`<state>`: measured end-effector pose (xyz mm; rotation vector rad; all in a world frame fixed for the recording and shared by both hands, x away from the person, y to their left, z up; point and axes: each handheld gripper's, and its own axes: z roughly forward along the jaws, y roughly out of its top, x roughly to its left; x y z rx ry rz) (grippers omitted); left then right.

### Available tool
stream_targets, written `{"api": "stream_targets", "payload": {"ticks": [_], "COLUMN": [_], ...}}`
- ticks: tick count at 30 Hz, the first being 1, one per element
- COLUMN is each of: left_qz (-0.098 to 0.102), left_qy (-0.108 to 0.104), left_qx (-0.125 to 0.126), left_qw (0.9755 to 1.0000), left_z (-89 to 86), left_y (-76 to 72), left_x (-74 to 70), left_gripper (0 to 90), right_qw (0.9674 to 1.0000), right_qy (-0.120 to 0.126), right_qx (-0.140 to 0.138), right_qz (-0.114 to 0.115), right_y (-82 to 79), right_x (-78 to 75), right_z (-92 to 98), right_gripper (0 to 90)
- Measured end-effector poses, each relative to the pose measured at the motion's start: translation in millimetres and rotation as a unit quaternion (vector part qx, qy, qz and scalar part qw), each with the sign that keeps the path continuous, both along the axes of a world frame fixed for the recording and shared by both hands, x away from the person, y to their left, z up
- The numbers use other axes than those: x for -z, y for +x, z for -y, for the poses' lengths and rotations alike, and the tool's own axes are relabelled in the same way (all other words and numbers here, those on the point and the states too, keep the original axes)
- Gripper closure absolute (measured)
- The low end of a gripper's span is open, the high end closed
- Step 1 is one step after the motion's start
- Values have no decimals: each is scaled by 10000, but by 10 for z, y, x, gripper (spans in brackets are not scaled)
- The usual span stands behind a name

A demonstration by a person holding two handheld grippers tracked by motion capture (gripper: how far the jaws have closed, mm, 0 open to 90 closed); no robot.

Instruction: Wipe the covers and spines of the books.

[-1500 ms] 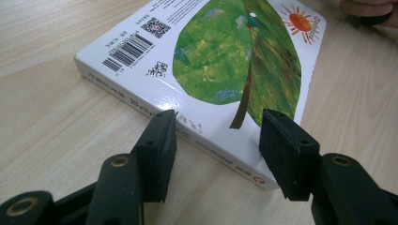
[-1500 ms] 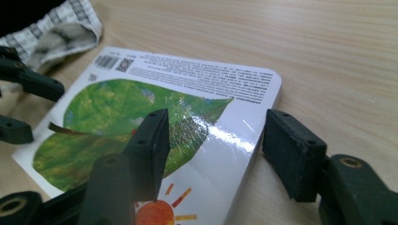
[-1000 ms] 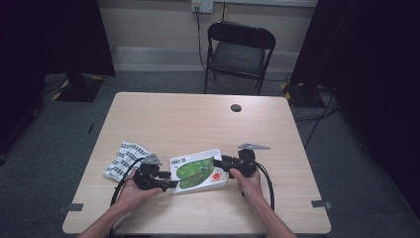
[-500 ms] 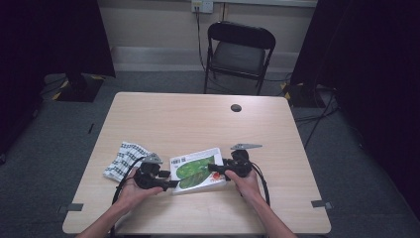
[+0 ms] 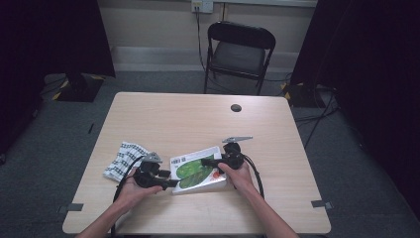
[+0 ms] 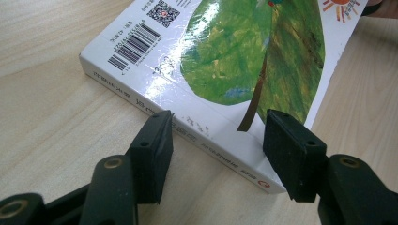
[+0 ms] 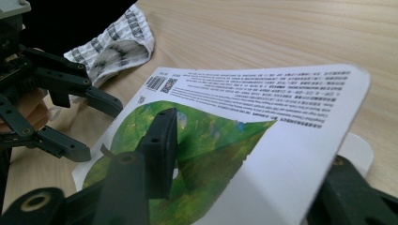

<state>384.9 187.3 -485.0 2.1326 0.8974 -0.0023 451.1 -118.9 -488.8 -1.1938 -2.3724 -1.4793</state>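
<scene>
In the right gripper view, book cover lifted between closing right gripper fingers, perhaps pinched; left gripper fingers open at the spine

The book is lying near the table's front edge, a cloth just left of it, probably not touching, a chair standing behind

A patterned black-and-white cloth lies crumpled near the left edge of the wooden table. 1 small dark round disc sits near the far edge, toward the right corner. Beyond that edge stands 1 black folding chair.
</scene>
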Motion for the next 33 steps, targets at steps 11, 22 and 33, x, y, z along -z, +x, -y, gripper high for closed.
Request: {"api": "stream_targets", "payload": {"ticks": [11, 22, 33], "left_qz": [-35, 29, -148], "left_qy": [67, 16, -410], "left_qx": [-300, -414, -234], "left_qw": [9995, 9991, 9988], "left_z": [26, 169, 122], "left_y": [51, 204, 343], "left_x": [20, -45, -4], "left_gripper": [266, 221, 220], "right_qw": [9990, 9968, 9943], "right_qy": [31, 10, -112], "right_qx": [-220, -276, -264], "right_qz": [395, 749, 1031], "right_y": [-106, -277, -404], "right_x": [-88, -215, -292], "right_z": [33, 94, 104], "right_gripper": [666, 706, 716]}}
